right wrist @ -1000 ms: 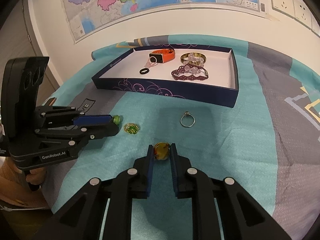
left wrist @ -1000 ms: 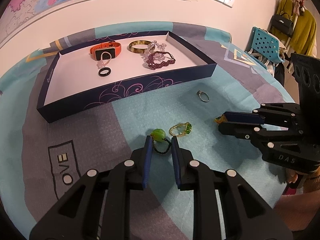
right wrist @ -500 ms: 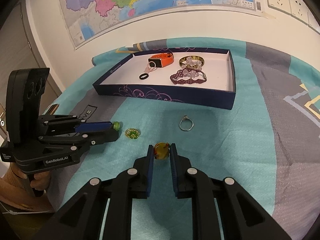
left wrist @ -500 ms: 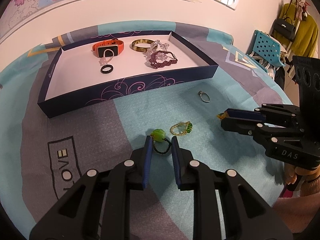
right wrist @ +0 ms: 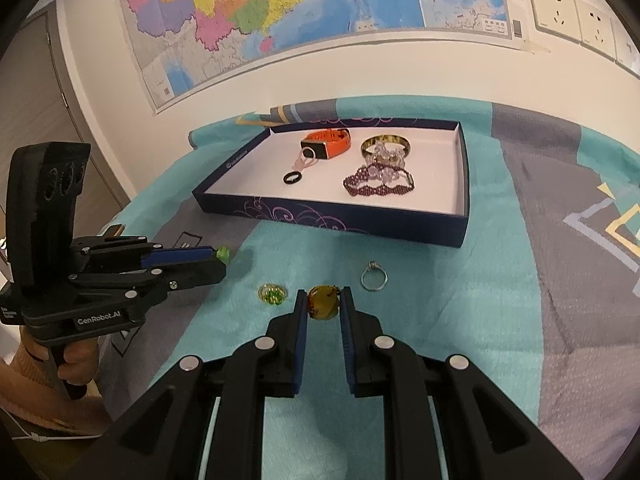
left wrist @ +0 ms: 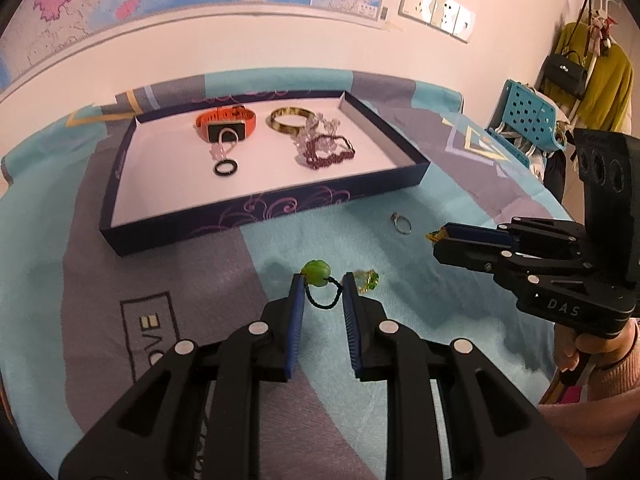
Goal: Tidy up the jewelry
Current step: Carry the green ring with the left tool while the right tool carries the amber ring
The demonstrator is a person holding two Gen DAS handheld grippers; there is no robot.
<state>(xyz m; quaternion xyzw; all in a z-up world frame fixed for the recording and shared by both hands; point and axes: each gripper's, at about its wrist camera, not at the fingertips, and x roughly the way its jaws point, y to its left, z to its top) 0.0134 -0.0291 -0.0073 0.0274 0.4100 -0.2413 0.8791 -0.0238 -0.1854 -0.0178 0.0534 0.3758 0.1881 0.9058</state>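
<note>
– Teal and grey cloth [left wrist: 460, 184] covers the surface where we sort jewelry. What do we have in the left claw [left wrist: 323, 280]?

– We have it clenched on a green bead on a black cord [left wrist: 316, 274]. The bead sits at the fingertips and the cord loop hangs between the blue pads. From the right wrist view we see the piece lifted clear of the cloth, its shadow lying below.

– And the right claw [right wrist: 323, 296]?

– We see it closed on an amber-stone ring [right wrist: 324, 305], with the stone pinched between the two pads near the tips and also off the cloth.

– Where do both pieces sit relative to the tray [left wrist: 280, 208]?

– We hold both short of the tray's near wall, out over the cloth, the two claws well apart from each other.

– What lies in the tray?

– On its white floor we count an orange watch [left wrist: 226, 122], a gold bangle [left wrist: 290, 120], a black ring [left wrist: 226, 168], a purple beaded bracelet [left wrist: 330, 154] and some clear beads [left wrist: 320, 128] touching the bangle and the bracelet.

– Anything loose on the cloth?

– We see a silver ring [left wrist: 401, 223] near the tray's front wall, and a green-and-gold ring [left wrist: 368, 280] just beside the left claw's right finger.

– Who grips the tools?

– We see a hand [right wrist: 76, 364] wrapped round each handle, a pink knitted sleeve at the right wrist.
</note>
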